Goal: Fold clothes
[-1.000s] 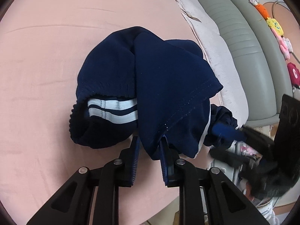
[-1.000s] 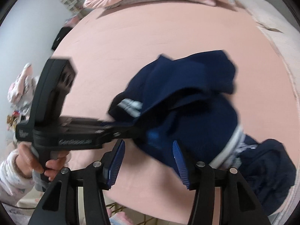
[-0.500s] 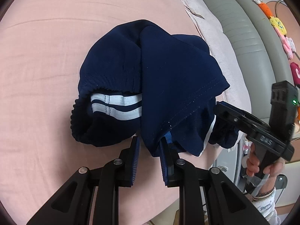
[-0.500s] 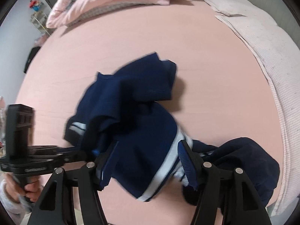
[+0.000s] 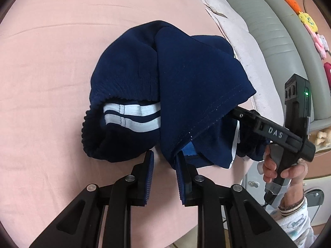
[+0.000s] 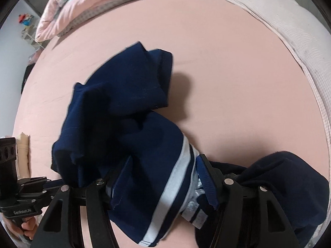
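navy shorts [image 5: 186, 95] bunched on bed [image 5: 51, 62] | left gripper [image 5: 163, 163] parted, empty | right gripper [image 6: 163, 177] parted round striped edge | hem is best pinched cleanly, then pulled flat

The clothes [image 5: 186, 95] are seen to be dark blue, with two white stripes [image 5: 132, 116] on one part. The bed sheet [image 5: 51, 51] is coloured soft pink. The blanket [image 6: 86, 10] is shown in pink with a bit of grey check. The headboard [image 5: 269, 31] is coloured grey-green. Both grippers [image 5: 163, 165] [image 6: 159, 175] are made black, with blue pads [image 5: 149, 171]. A tiny green light [image 5: 306, 93] is seen on the black handle.
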Demonstrator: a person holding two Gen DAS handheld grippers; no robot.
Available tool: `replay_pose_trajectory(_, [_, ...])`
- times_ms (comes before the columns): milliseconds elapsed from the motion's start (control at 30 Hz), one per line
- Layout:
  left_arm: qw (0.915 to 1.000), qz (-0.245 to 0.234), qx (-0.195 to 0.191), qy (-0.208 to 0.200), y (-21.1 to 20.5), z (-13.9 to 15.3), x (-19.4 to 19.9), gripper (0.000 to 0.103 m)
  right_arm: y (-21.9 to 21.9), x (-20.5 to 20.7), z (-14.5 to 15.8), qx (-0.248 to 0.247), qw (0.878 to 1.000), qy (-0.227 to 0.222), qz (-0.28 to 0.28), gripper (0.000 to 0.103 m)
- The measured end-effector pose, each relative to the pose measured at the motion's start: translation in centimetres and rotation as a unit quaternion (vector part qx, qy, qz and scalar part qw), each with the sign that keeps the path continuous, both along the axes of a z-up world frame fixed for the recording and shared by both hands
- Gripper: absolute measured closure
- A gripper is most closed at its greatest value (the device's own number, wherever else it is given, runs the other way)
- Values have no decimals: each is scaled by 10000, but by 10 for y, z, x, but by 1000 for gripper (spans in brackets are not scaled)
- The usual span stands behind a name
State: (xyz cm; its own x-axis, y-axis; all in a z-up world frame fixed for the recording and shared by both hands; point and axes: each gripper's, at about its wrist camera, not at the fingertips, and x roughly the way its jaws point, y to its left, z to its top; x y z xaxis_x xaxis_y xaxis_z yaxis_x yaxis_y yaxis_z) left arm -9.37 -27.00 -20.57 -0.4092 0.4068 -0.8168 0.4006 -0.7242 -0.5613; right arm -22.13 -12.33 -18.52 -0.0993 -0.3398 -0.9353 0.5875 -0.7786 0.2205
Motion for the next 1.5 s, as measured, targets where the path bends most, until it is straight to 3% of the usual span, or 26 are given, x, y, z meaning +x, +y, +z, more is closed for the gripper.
replay_pose_trajectory(100, [10000, 45, 57, 20, 1, 0, 0, 84, -8, 4, 0, 177, 9996, 209, 106, 41])
replay_pose_trajectory(267, [10000, -6, -35, 27, 4, 0, -1, 84, -17, 14, 1, 271, 9981, 483, 265, 75])
replay_pose_trajectory(333, [9999, -28, -135, 31, 7, 3, 0, 84, -22, 18, 2, 342, 9969, 586, 401, 84])
replay_pose_trajectory(433, [9991, -62, -412, -74, 14, 8, -2, 83, -27, 24, 5, 356, 9954, 704, 546, 89])
replay_pose_trajectory(500, [9986, -45, -514, -146, 16, 11, -5, 75, -27, 27, 8, 302, 9952, 728, 582, 89])
replay_pose_trajectory(633, [9979, -24, -645, -39, 20, 24, -7, 35, -26, 29, 12, 110, 9968, 529, 597, 90])
replay_pose_trajectory(833, [9958, 55, -907, 117, 21, 39, -12, 33, -33, 44, 15, -6, 9947, 470, 914, 90])
replay_pose_trajectory(1100, [9956, 328, -815, 328, 29, 34, -26, 33, -46, 61, 6, -116, 9942, 168, 1052, 90])
replay_pose_trajectory(1333, [9915, 135, -1168, 549, 46, 36, -45, 33, -47, 72, 5, -310, 9927, -140, 1155, 90])
replay_pose_trajectory(1500, [9939, 124, -970, 504, 31, 29, -58, 33, -46, 74, -1, -396, 9925, -369, 1093, 90])
